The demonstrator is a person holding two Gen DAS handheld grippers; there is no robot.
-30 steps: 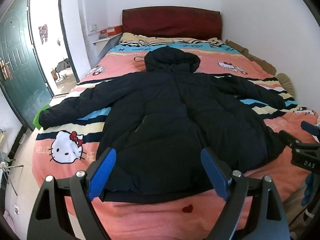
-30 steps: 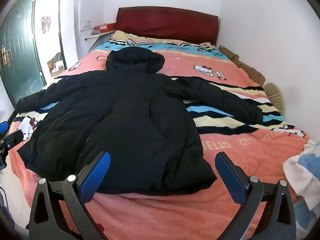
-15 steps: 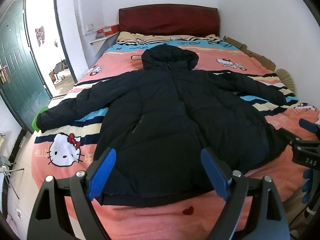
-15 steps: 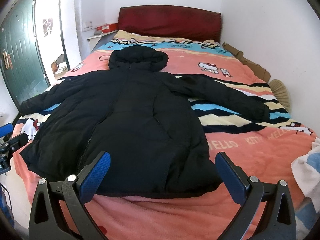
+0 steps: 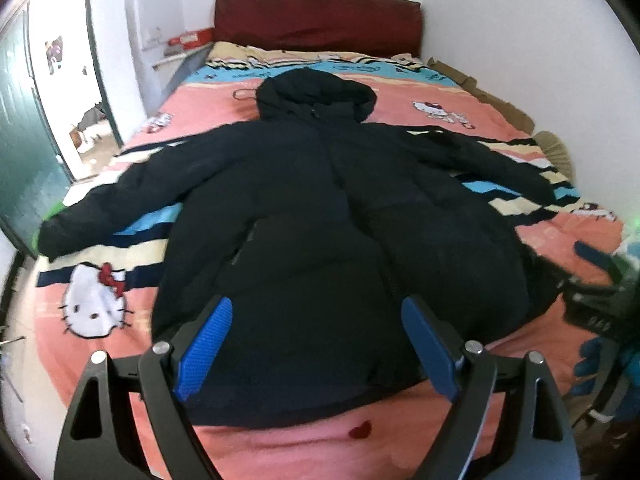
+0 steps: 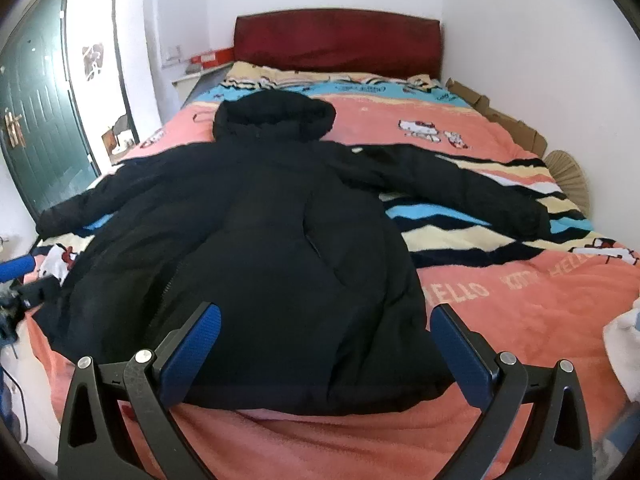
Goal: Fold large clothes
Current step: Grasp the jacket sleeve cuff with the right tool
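A large black hooded puffer jacket point(image 5: 320, 208) lies spread flat on the bed, hood toward the headboard, both sleeves stretched out sideways; it also shows in the right wrist view point(image 6: 272, 232). My left gripper point(image 5: 316, 344) is open and empty, held above the jacket's hem. My right gripper point(image 6: 326, 348) is open and empty, above the hem's right part. The right gripper shows at the right edge of the left wrist view point(image 5: 600, 280); the left gripper shows at the left edge of the right wrist view point(image 6: 24, 280).
The bed has a pink Hello Kitty blanket point(image 6: 520, 288) and a dark red headboard point(image 6: 336, 40). A white wall runs along the right side. A green door point(image 6: 36, 128) and an open doorway are at left. A white and blue cloth point(image 6: 624, 344) lies at the right edge.
Both grippers have moved forward and lower toward the jacket's hem, so the jacket looks larger. Both stay open and empty. The jacket has not moved.
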